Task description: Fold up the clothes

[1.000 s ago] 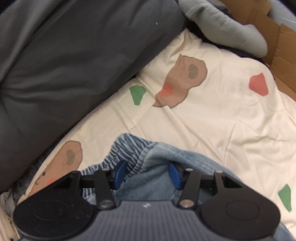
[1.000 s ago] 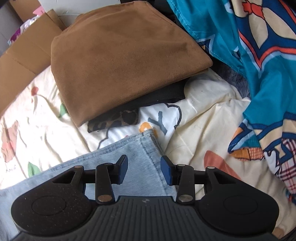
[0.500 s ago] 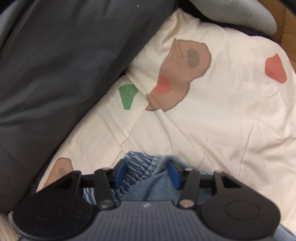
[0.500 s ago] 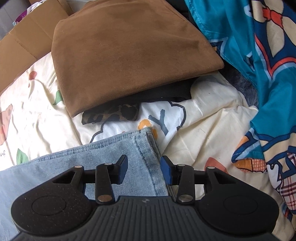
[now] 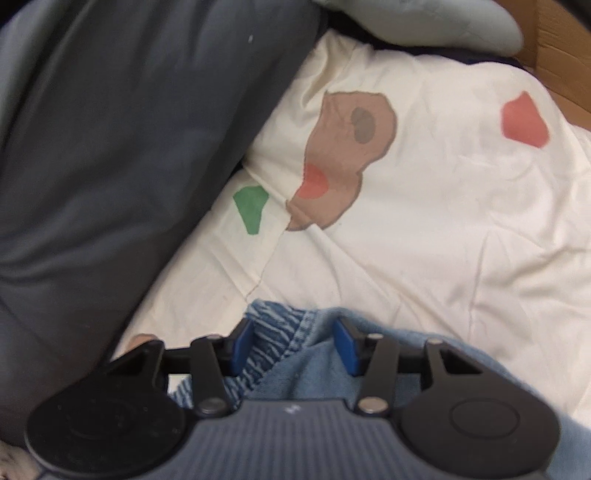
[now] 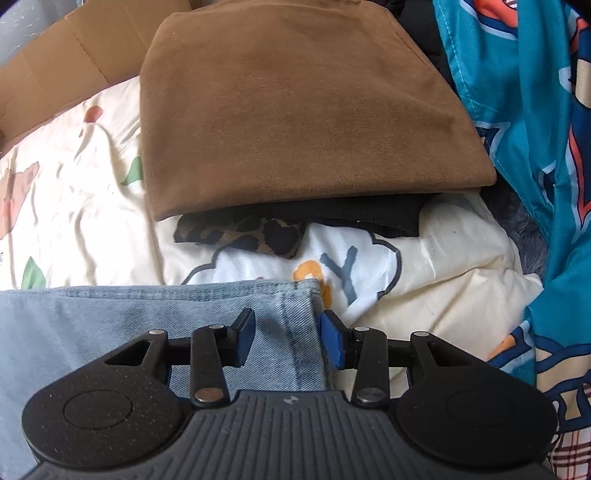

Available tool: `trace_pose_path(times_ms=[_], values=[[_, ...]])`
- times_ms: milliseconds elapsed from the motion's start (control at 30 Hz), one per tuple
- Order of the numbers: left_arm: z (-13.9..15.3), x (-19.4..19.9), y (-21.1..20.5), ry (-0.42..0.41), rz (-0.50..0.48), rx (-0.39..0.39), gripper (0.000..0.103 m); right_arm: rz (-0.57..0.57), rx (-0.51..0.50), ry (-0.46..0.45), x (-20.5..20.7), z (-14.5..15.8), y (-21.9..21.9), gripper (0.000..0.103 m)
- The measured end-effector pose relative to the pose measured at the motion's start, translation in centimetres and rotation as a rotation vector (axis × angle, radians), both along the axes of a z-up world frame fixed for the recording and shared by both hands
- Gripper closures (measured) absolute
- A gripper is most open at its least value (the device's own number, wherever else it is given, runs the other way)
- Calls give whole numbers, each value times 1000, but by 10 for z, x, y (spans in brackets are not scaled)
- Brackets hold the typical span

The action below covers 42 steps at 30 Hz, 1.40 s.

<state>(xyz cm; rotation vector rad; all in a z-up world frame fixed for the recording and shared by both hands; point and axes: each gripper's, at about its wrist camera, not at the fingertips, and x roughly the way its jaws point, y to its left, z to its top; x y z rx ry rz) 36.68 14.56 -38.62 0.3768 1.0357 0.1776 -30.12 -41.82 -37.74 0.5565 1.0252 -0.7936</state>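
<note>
Denim fills the space between both pairs of blue pads. In the left wrist view we see our left gripper with its jaws set fairly wide, and a bunched fold of the light blue jeans rises between them, its paler striped inner side turned up against the left pad; whether the pads press the cloth we cannot tell. The jeans lie on a cream bed sheet printed with brown bears and red and green patches. A dark grey padded cushion runs along the left of that sheet, and a pale grey garment lies at the top beside a strip of brown cardboard.

In the right wrist view our right gripper is also parted, with the stitched side seam and hem corner of the jeans lying between the pads; the right pad sits just at the cloth's edge. We cannot say that it grips. Beyond the hem lies a white fabric with a cloud outline and letters, then a small leopard-print piece and a black cloth under a folded tan suede-like garment. A turquoise patterned cloth hangs along the right.
</note>
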Motion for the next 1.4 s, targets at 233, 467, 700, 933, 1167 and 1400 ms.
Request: trace_pose_path(times_ms=[233,467,700,933,1167,1400], values=[[28,-25,-20,-8,-115,-59,55,22,-22,-27,2,-1,-3,57],[43,-55,-56,10,-254,-145,53,60,-48,-30,-2,2,-3,76],[49,-79,-99,16,-370,-224,46,89,-67,-24,-3,8,1,86],[48,-115,-165,53,-575,-285,46,62,-86,-29,-3,16,3,89],[35,-166,-222,143,-806,-336,46,49,-77,-40,-3,12,-1,91],[22,-202,-247,228,-1028,-289,46,56,-96,-38,2,13,-5,92]])
